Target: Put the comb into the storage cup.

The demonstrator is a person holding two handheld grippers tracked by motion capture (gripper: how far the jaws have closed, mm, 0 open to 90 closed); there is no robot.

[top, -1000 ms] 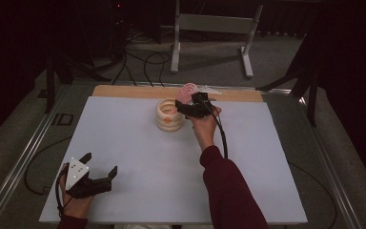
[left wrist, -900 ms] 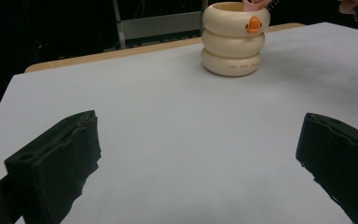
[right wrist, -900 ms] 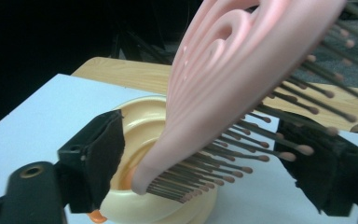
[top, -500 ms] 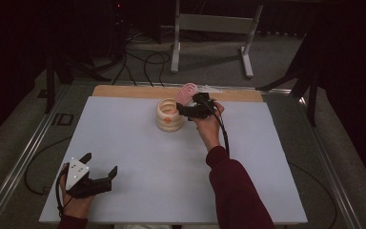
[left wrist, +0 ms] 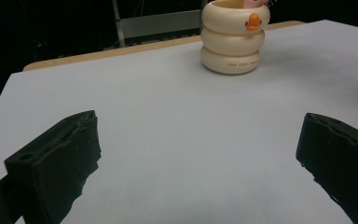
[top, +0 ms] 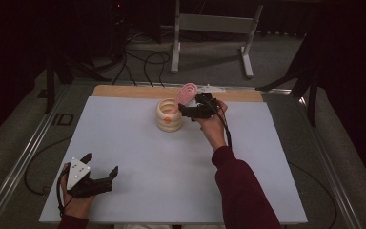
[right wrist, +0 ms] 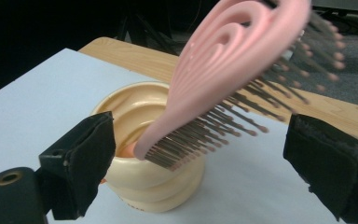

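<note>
Right claw (right wrist: 198,154) has just spread off the pink brush (right wrist: 233,65), handle hidden inside the cup (right wrist: 154,182); left claw (left wrist: 198,158) gapes.

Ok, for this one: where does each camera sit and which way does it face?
High view: above the person's side, facing forward and down on the white table; both forearms, left gripper, right gripper.
Left gripper view: low over the table, facing the cream holder; its own black fingers.
Right gripper view: close to the holder, facing the pink brush; fingers open.
All three share the holder.
</note>
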